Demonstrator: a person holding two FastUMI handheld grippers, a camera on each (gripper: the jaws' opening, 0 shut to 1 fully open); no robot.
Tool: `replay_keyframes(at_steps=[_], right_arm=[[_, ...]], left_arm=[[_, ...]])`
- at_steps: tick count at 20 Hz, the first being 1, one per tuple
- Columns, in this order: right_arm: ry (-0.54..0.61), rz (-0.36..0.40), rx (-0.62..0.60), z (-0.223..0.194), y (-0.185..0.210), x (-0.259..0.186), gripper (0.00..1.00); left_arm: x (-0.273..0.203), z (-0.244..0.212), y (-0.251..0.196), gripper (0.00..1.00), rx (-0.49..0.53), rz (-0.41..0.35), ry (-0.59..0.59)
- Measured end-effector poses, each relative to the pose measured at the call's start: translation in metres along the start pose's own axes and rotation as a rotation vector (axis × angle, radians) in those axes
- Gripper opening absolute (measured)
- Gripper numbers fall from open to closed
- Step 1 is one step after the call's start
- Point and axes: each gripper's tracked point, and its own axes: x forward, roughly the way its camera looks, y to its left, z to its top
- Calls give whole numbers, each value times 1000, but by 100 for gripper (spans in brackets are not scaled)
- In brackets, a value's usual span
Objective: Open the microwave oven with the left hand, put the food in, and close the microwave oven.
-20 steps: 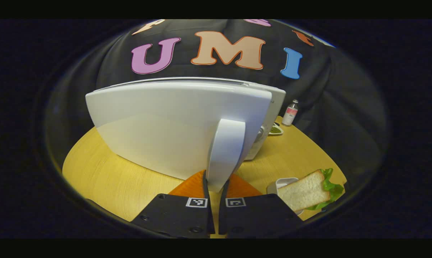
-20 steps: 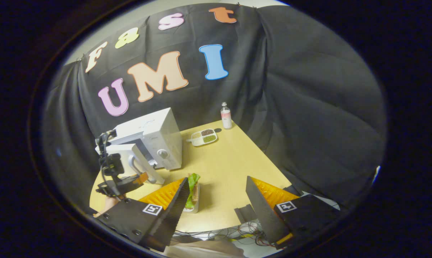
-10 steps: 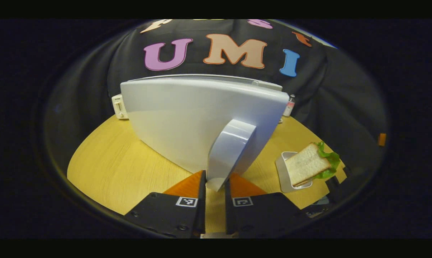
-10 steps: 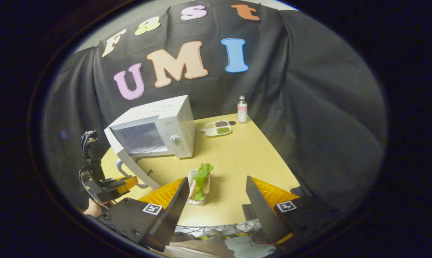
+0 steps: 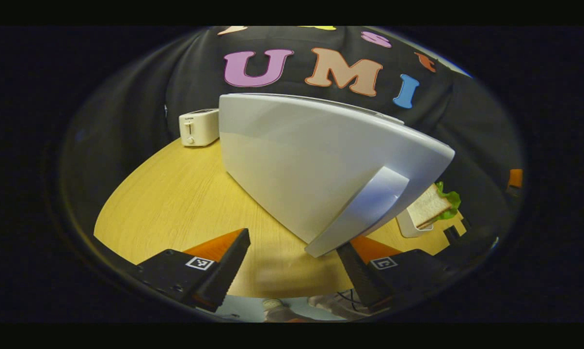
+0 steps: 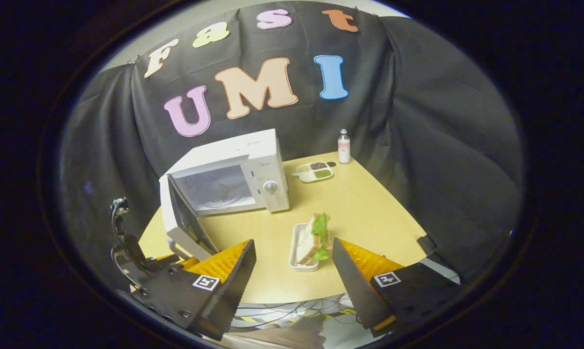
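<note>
left gripper [image 5: 292, 261]: its fingers are standing wide apart, holding nothing. the tip of the door handle [image 5: 362, 213] is hanging between them, nearer the right finger, but whether it is touching that finger cannot be told. in the right gripper view this gripper [image 6: 141, 257] is showing small at the lower left, just beside the door's free edge.

microwave oven [image 6: 245, 177]: sitting on the yellow table [image 6: 369, 213], toward the back left. its door [image 5: 321, 160] is standing swung wide open on the left hinge, with the pale outer face looking at the left gripper's camera. in the right gripper view the cavity [image 6: 216, 186] is lying exposed, and the door [image 6: 182, 225] is showing its dark inner side.

food: a sandwich [image 6: 313, 237] with lettuce is sitting on its edge in a small white tray [image 6: 294, 252], on the table in front of the oven, outside it. in the left gripper view the sandwich [image 5: 430, 206] is peeking out past the door's right edge.

right gripper [image 6: 294, 261]: fingers spread wide, empty, hovering near the table's front edge. the tray with the sandwich is appearing between the fingertips, farther off, not touched.

other items: a white toaster [image 5: 198, 127] at the table's far left; a divided dish [image 6: 312, 171] and a small bottle [image 6: 343, 146] at the back, right of the oven. cables [image 6: 296, 310] are lying on the floor below the front edge.
</note>
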Motion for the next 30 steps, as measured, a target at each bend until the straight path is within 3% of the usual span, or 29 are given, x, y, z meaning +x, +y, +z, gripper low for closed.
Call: replay_keyframes(at_steps=[8, 14, 24, 30], right_arm=[[-24, -38, 24, -26, 48, -37, 92], [-22, -45, 5, -47, 72, -54, 92], [-22, -48, -15, -57, 91, -63, 92], [1, -79, -6, -60, 82, -57, 92]], left_arm=[[-46, -12, 80, 100, 26, 29, -6], [-78, -10, 156, 100, 27, 122, -41], [-93, -11, 215, 100, -125, 156, -52], [-109, -16, 272, 99, -125, 318, -45]])
